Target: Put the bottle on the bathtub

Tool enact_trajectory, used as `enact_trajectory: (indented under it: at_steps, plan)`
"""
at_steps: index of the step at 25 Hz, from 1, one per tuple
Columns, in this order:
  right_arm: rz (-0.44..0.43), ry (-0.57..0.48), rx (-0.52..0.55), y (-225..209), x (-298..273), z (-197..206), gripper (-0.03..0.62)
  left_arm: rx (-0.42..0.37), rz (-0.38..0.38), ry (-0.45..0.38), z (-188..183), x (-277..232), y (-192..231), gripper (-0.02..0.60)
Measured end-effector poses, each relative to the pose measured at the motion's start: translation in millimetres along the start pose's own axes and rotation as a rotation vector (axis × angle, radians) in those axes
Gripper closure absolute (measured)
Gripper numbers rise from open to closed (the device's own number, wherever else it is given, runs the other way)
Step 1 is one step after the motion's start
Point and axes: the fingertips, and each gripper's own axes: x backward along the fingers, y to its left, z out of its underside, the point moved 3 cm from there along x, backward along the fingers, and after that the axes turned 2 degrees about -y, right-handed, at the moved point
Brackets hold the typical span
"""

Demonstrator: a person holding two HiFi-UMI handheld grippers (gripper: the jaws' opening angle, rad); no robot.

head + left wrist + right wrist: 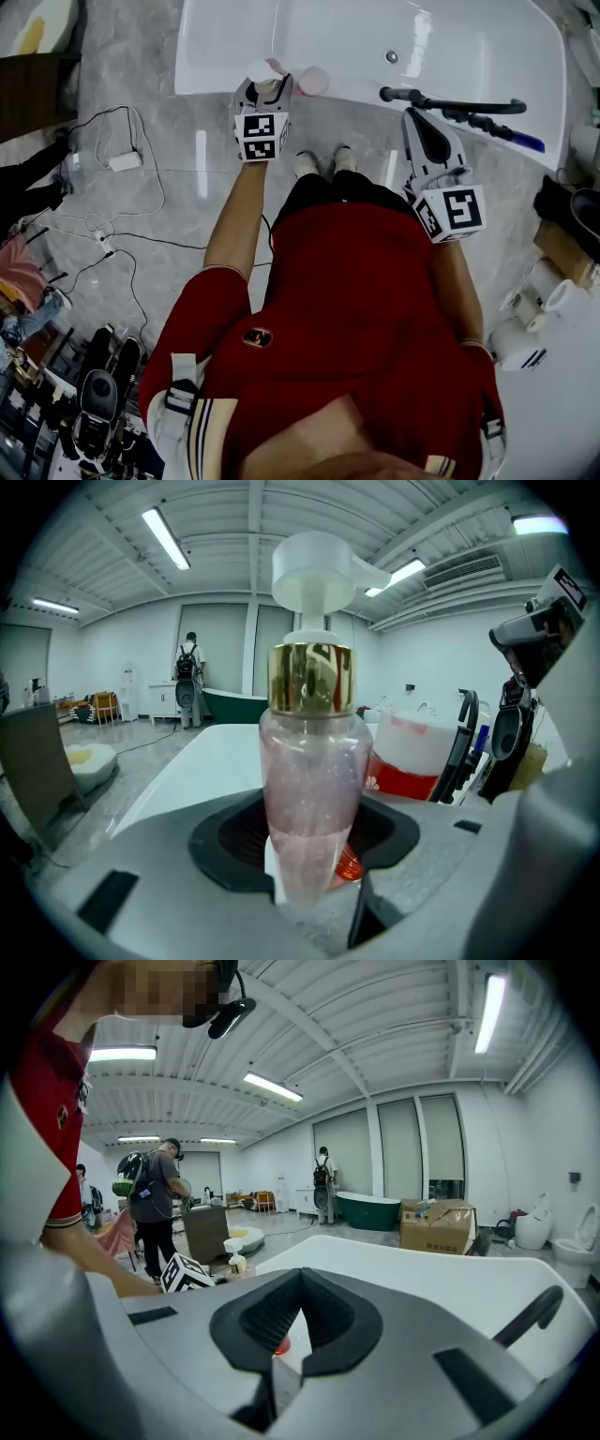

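Note:
A clear pinkish bottle [309, 789] with a gold collar and a white pump head [261, 70] stands upright between the jaws of my left gripper [305, 855], which is shut on its lower body. In the head view the left gripper [264, 91] holds it over the near rim of the white bathtub [216, 56]. The tub's white rim [197, 766] lies just beyond the bottle. My right gripper [422, 127] hovers in front of the tub's rim at the right, jaws together and empty [298, 1283]. The tub's rim [422, 1269] stretches ahead of it.
A red-and-white container [417, 757] sits on the tub rim just right of the bottle, pink from above [314, 82]. A black shower handset [450, 105] lies along the rim at the right. Cables [112, 225] trail on the floor at left. White fittings [534, 309] stand at right.

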Motion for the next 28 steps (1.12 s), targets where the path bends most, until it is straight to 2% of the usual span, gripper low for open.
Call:
enact_trajectory:
  at_steps: [12, 24, 28]
  plan:
    - [0.027, 0.027, 0.003, -0.9, -3.8, 6.0, 0.595, -0.002, 0.015, 0.042, 20.7, -18.1, 9.4, 0.357]
    - [0.058, 0.031, -0.006, -5.9, 1.2, 9.7, 0.595, -0.064, 0.052, 0.03, 19.4, -25.1, -2.7, 0.357]
    - [0.052, 0.026, -0.005, -2.9, 3.9, 8.8, 0.595, -0.056, 0.067, 0.031, 22.8, -22.1, -5.1, 0.357]
